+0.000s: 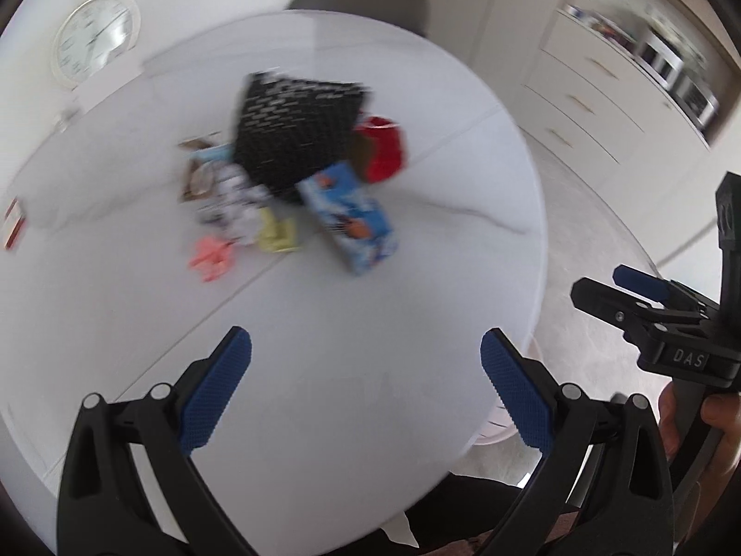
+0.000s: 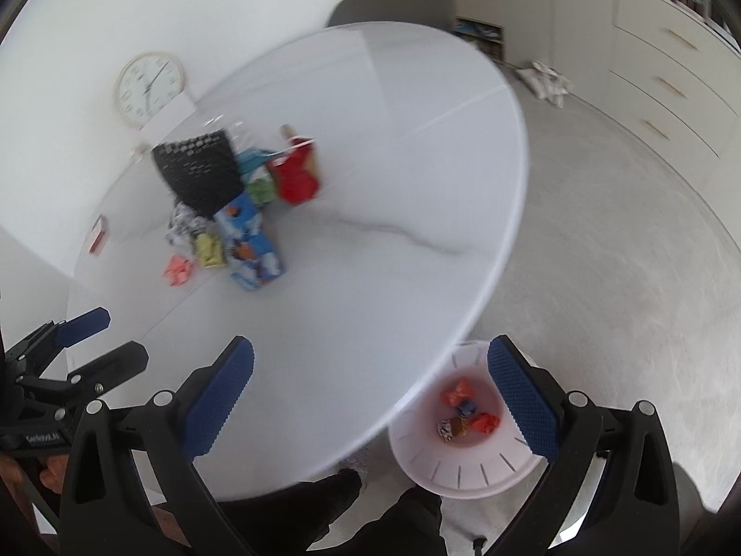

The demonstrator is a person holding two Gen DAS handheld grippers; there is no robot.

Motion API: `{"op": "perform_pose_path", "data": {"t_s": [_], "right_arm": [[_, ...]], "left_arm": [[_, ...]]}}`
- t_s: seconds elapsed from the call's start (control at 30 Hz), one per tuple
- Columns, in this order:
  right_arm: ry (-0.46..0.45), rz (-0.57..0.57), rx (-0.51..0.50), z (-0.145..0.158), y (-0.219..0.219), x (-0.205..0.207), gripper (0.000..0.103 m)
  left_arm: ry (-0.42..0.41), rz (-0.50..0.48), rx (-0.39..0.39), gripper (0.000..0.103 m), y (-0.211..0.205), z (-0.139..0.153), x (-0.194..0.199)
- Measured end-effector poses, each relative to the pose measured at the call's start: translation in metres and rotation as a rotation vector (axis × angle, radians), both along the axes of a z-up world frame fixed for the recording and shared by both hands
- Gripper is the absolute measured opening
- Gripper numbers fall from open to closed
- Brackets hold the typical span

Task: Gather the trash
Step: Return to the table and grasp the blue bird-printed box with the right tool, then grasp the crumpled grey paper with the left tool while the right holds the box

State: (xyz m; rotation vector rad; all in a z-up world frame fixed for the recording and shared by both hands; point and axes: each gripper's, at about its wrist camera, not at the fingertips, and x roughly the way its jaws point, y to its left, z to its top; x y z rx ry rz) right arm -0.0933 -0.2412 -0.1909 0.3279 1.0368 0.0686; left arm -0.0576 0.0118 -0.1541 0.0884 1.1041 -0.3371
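A heap of trash lies mid-table: a blue carton, a red cup on its side, a yellow wrapper, a pink wrapper and crumpled printed paper, all beside a black mesh basket. My left gripper hovers open over the near table edge. My right gripper is open too, holding nothing, above a white bin on the floor that holds several wrappers.
The round white table stands against a wall with a round clock. A small red card lies at the table's left. A grey chair sits behind, drawers to the right, carpet around.
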Motion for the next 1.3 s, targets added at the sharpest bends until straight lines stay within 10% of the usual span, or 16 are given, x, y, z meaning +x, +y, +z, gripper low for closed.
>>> {"op": "perform_pose_path", "data": {"t_s": [0.33,0.73,0.87,0.97,1.3], "right_arm": [[0.015,0.164,-0.022,-0.004,0.066,0.055,0.100],[0.028,0.317,-0.104,-0.043,0.106,0.120,0.100],[0.057,0.368,-0.134,-0.060,0.117,0.136,0.084],[0.075,0.394,-0.106,-0.066,0.117,0.142,0.053],[0.089,0.314,-0.058,-0.050,0.079,0.126,0.051]], "left_arm": [[0.010,0.186,-0.013,0.095,0.076,-0.012,0.030],[-0.001,0.083,0.001,0.095,0.062,-0.046,0.094],[0.020,0.053,0.010,0.093,0.054,-0.061,0.116],[0.028,0.033,0.009,0.093,0.051,-0.066,0.127],[0.093,0.053,-0.028,0.069,0.052,-0.082,0.158]]}}
